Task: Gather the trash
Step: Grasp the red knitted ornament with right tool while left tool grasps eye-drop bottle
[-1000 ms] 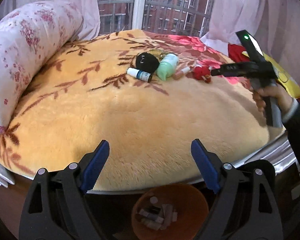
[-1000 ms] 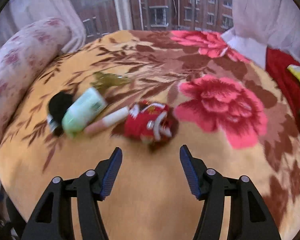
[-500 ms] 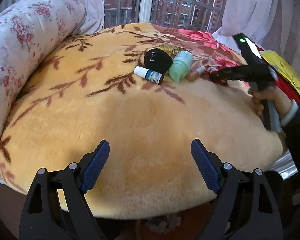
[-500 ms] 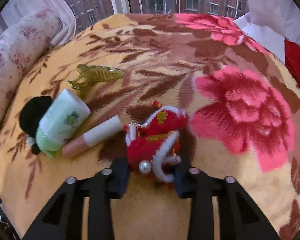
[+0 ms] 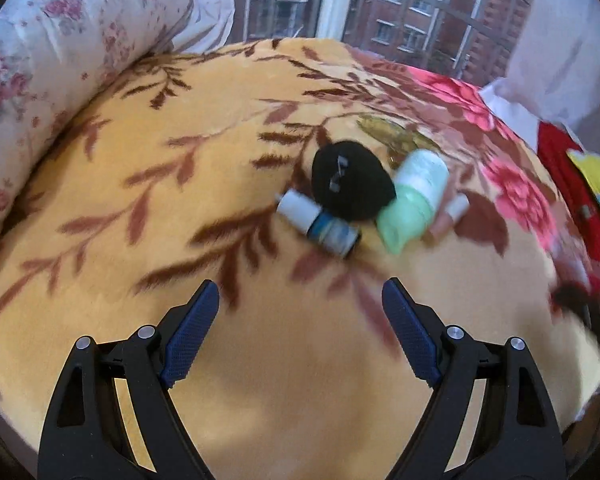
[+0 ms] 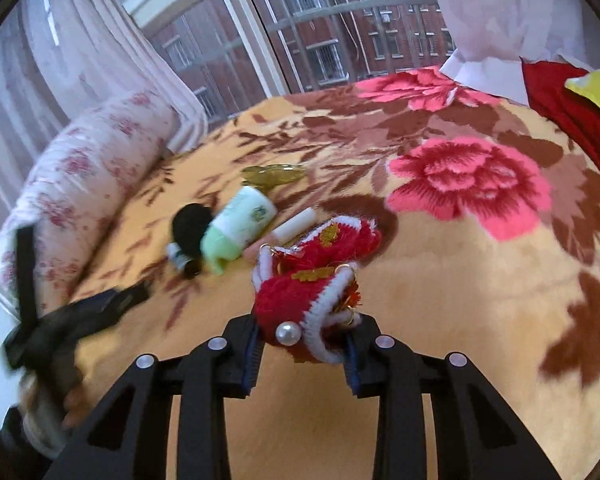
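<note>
Right gripper (image 6: 302, 354) is clamping narrow on the red fuzzy knitted ornament with white trim, gold bits and a pearl bead (image 6: 312, 280); both blue pads are pressing its lower sides, the rest of it sticking up and forward past the fingertips, above the plush orange blanket with brown leaves and pink flowers (image 6: 460, 300).

Left gripper (image 5: 300, 332) is hanging wide, nothing between its 2 blue-padded fingers (image 5: 190, 338), not touching the blanket (image 5: 140, 160). In the right wrist view it is showing blurred at the left edge (image 6: 100, 308).

Ahead of it a cluster is lying on the blanket: small white-capped blue-label bottle (image 5: 320, 226), black fuzzy round pouch (image 5: 350, 180) touching it, pale green plastic bottle on its side (image 5: 414, 196) against the pouch, pink-and-white lip-gloss tube (image 5: 448, 216) just beside the green bottle, olive translucent hair claw clip (image 5: 392, 134) behind them.

Floral pink-and-white bolster pillow (image 5: 52, 60) is lying along the blanket's left edge.
</note>
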`<state>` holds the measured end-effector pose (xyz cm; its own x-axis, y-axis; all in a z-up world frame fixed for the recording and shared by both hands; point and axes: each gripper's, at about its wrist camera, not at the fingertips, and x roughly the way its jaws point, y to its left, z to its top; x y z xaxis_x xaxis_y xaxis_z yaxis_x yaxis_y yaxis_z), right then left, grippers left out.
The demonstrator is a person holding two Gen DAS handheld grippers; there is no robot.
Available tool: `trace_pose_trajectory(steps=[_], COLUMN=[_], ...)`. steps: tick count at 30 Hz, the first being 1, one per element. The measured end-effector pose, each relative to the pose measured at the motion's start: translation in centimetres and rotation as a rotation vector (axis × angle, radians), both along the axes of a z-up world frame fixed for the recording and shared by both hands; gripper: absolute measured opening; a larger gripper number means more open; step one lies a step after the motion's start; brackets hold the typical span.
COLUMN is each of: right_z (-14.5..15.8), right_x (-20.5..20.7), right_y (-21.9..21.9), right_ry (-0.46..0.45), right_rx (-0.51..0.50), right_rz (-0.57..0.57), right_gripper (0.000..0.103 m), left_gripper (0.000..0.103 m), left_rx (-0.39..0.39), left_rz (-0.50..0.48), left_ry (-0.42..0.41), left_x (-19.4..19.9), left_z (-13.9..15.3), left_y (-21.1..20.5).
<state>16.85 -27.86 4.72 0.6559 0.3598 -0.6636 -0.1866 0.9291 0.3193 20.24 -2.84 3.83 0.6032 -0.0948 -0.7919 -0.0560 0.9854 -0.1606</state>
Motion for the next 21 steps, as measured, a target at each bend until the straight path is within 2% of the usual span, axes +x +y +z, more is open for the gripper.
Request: trace_pose_trajectory(steps=[4,8,11,14,16,18,21], right_z=[0.2,-0.2,-0.5,-0.6,-0.6,-0.6,-0.6], right_x=[-1.9,-3.0,-3.3,-3.7,-3.9,-4.0,-3.8], right_y=[-0.1,-0.1,-0.3,-0.3,-0.5,-0.5,-0.4], right_ry=[-0.009,-0.003,0.005,0.002,0.0,-0.004,-0.005], right_rx=[0.022,0.018,0.028,0.035,0.046,0.051,0.047], right_rz=[0.017,0.032,0.04,0.049,0.051,0.059,0.064], right_gripper=[0.033,0.033,0.033,0.033,0.033,0.033,0.033], left_gripper=[0.082,0.082,0.081,0.072,0.059,0.053,0.053], left_rx=[-0.037,-0.012,0.01,0.017,0.028,0.047,0.032], left_rz=[0.03,0.086,0.083,0.083,0.078,0.068,0.056], left_ry=[0.046,0.149,0.131,0.127,0.123,0.111,0.108], left_x=[3.6,6.6,6.7,6.2,5.4,5.2,5.8], left_z=[-0.7,-3.1,-2.8,-2.7,-2.8,-2.9,-3.1], left_y=[-0.6,-0.7,-0.6,0.0,0.5,0.8,1.2])
